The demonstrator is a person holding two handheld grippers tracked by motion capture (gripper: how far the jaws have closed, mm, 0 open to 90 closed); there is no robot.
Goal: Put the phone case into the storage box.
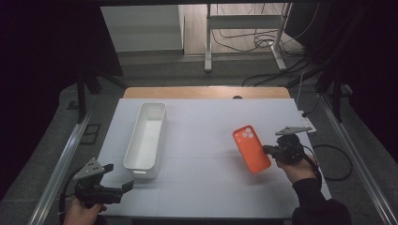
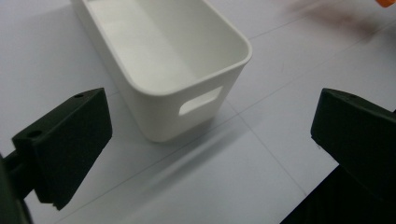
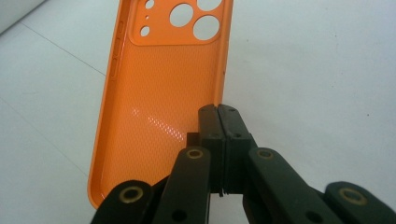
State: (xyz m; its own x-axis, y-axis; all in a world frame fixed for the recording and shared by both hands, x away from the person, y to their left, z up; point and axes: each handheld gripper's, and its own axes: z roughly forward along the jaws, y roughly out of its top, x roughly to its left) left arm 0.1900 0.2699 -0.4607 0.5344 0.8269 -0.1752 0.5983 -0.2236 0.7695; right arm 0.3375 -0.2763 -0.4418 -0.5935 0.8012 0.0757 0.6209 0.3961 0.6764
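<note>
Orange phone case (image 3: 159, 102): lower corner hidden behind right gripper (image 3: 218, 116), which pinches its side rim; camera cutouts point away. Left gripper (image 2: 210, 144) spread wide.

Orange rubbery-looking phone case (image 3: 159, 112), inside finely dotted with slight sheen. Right of it, matt black plastic gripper jaws with brass-coloured pins. Smooth white plastic oblong bin (image 2: 163, 56) on matt white tabletop (image 1: 202, 187); bare wood strip behind.

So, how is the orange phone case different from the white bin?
The orange phone case is thin and flat; the white bin is deep with tall walls. The right gripper is shut on the case's edge, while the bin stands free before the open left gripper. Both are elongated and empty.
</note>
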